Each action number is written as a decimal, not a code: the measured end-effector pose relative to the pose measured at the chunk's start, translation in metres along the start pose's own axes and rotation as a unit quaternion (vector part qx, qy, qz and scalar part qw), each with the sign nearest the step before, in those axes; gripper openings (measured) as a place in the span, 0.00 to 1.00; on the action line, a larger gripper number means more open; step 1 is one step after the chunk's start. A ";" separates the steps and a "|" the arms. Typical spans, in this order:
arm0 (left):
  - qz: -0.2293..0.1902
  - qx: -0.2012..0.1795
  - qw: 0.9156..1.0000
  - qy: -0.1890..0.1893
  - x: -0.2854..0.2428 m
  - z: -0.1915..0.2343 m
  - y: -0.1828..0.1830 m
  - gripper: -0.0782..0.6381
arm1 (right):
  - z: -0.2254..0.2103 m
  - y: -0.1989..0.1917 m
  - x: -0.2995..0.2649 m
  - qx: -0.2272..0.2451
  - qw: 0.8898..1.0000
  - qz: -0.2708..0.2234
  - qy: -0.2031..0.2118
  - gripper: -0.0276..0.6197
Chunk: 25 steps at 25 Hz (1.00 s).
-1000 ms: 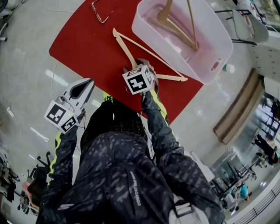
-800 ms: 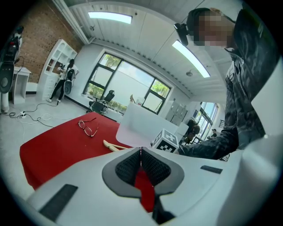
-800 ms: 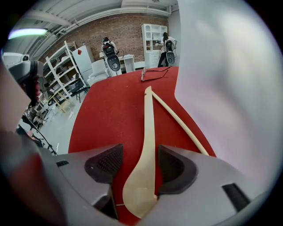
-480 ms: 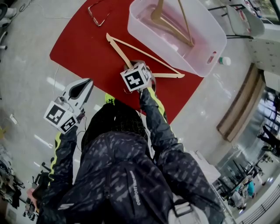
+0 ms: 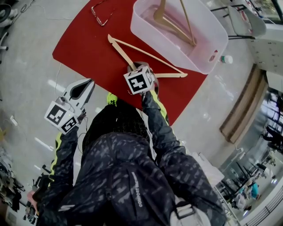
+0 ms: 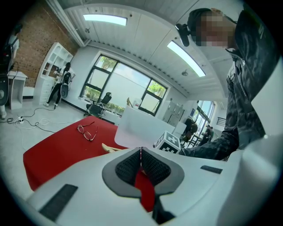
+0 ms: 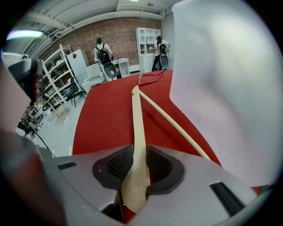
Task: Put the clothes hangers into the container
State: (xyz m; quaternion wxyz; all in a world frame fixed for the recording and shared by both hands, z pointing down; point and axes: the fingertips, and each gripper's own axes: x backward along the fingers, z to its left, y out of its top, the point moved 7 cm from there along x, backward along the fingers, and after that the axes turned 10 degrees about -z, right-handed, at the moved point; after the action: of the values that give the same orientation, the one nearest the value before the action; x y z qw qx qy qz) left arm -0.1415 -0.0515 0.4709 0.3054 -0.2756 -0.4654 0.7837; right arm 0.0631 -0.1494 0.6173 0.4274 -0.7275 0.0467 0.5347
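Observation:
A wooden clothes hanger (image 5: 132,49) lies on the red mat (image 5: 84,44), just left of the white container (image 5: 212,44). My right gripper (image 5: 138,67) points steeply down at the hanger's near end. In the right gripper view its jaws have just been closing with the hanger's arm (image 7: 138,119) between them, and the pads (image 7: 157,165) press on it. A second wooden hanger (image 5: 174,24) lies inside the container. My left gripper (image 5: 85,86) hangs off the mat's near left edge, its jaws (image 6: 140,161) together with nothing in them.
A pair of glasses (image 5: 101,13) lies at the mat's far end, also seen in the left gripper view (image 6: 86,131). A small bottle (image 5: 226,58) stands on the floor beside the container. Shelves and two people (image 7: 104,55) stand far off by the brick wall.
The right gripper stays over the hanger's near end and the left gripper holds its place. The head view has shifted slightly.

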 end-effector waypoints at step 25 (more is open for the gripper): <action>-0.024 -0.034 0.996 -0.079 0.010 -0.034 0.016 0.13 | 0.040 0.017 0.112 0.033 0.983 -0.132 -0.121 0.19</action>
State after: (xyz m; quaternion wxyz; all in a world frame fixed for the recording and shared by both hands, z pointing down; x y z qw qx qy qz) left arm -0.1271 -0.0311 0.4406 0.2768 -0.2114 -0.5212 0.7791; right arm 0.0718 -0.0892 0.5135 0.5205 -0.6424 -0.0844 0.5560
